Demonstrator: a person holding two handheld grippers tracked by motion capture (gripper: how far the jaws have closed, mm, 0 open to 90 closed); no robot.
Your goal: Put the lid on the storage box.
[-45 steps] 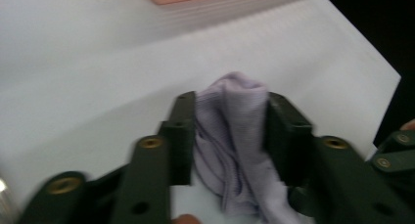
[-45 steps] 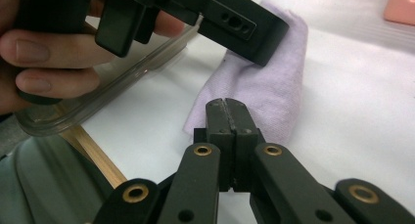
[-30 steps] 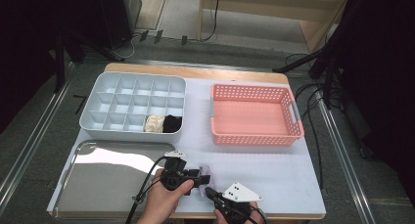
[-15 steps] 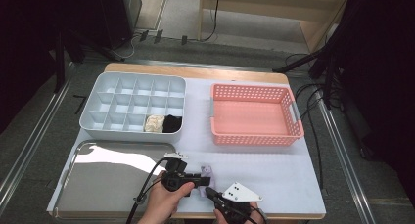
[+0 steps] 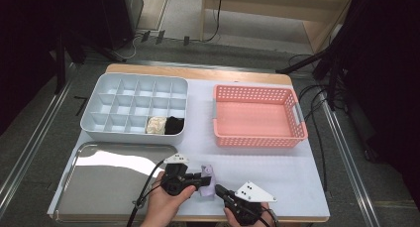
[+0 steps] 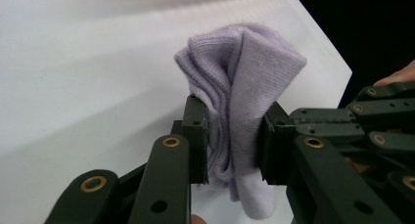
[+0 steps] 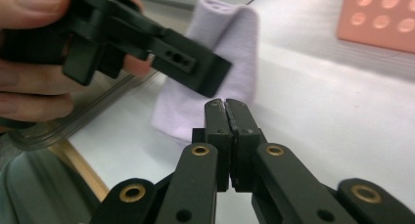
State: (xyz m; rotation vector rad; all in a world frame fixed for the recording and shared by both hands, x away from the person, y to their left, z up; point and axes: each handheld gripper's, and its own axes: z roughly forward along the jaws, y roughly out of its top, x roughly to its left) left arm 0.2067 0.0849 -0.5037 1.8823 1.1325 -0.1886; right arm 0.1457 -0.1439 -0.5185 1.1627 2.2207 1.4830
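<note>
Left tool (image 6: 230,136) clamped on a folded lilac sock (image 6: 240,101), pads pressing the cloth from both sides after closing in on it just now; sock bunched upright between them, lower end hanging below the pads. Seen from the high view, sock (image 5: 208,180) at the near edge of the white desk (image 5: 277,167), just right of the steel tray (image 5: 99,187), with the left tool (image 5: 200,177) gripped in the person's left hand (image 5: 166,207) and reaching in from the tray side. Right tool (image 7: 226,106) shut tight, pads together with nothing between them, tip just short of the sock (image 7: 230,53) and not visibly touching it. In the high view, right tool (image 5: 220,191) low at the desk's near edge, just beside the sock, grey three-cornered plate on top. Farther back on the desk, a pale blue compartment box (image 5: 133,105) at the left, holding a cream sock (image 5: 156,125) and a black sock (image 5: 174,125) in two neighbouring compartments of its near row. To its right, well apart from the tools, a pink perforated basket (image 5: 257,118)
</note>
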